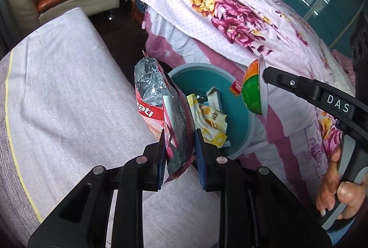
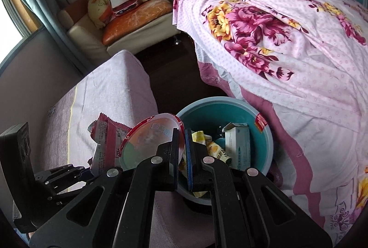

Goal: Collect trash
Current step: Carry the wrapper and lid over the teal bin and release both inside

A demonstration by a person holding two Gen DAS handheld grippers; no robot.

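So the left gripper [image 1: 179,151] is clamped on a crumpled snack bag [image 1: 161,105], red and white outside with a silvery foil inside, sticking up at the centre of the left wrist view. Its bottom edge is pinched between the blue pads [image 1: 199,156].

The right gripper [image 2: 181,156] is closed tight on the rim of a small round cup [image 2: 149,140] with a red-edged printed lid, held on its side at lower centre of the right wrist view. In the left view the same cup [image 1: 253,87] shows up at right of centre, orange and green bowl with a white rim, just past the far edge of the bin.

The bin [image 1: 239,119] is a teal bucket with a pale rim, sitting on the floor between a mauve-covered couch seat [image 1: 64,87] at left and a bed with a pink flowered blanket [image 1: 230,13] at right. Already in there: a yellow and white wrapper [image 1: 209,119] and a small pale carton [image 2: 237,142]. There's a red label [image 2: 261,124] on the bin's inner wall.

A hand [image 1: 338,197] grips the right handle at the lower right of the left view. Cream sofa with an orange cushion [image 2: 135,15] at upper left.
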